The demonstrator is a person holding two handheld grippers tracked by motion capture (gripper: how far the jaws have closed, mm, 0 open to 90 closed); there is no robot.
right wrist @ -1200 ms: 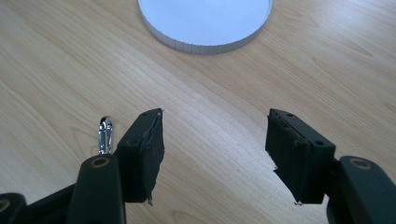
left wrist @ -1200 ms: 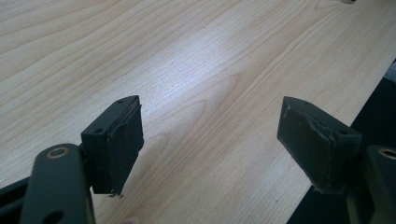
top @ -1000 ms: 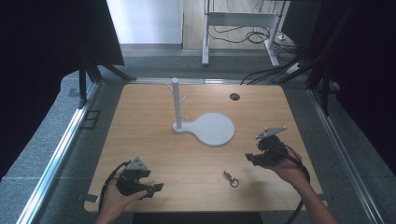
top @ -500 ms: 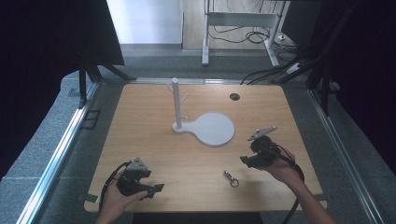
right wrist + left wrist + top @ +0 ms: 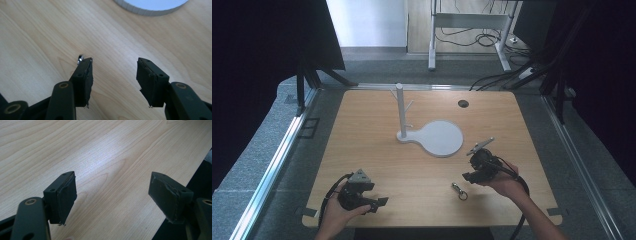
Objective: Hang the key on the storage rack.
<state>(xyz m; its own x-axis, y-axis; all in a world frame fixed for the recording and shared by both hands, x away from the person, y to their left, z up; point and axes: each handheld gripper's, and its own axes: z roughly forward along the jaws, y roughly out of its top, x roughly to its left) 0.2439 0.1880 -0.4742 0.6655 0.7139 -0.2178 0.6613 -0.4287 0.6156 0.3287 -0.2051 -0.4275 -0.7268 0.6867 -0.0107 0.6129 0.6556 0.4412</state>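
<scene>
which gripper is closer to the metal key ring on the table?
The right gripper: it hangs just beside and above the key ring, jaws open with nothing between them. The left gripper sits far off by the table's near left edge, also open.

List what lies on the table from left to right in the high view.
Left gripper → white stand with its round base plate → small metal key ring → right gripper.

A pale wooden counter point(image 5: 377, 135) stands on grey carpet point(image 5: 267, 145), with black curtains point(image 5: 257, 45) hanging on both sides. Beyond it, a white metal frame point(image 5: 469, 22) straddles tangled cables point(image 5: 462, 36) on wood flooring, beside a bright white wall point(image 5: 362, 22).
</scene>
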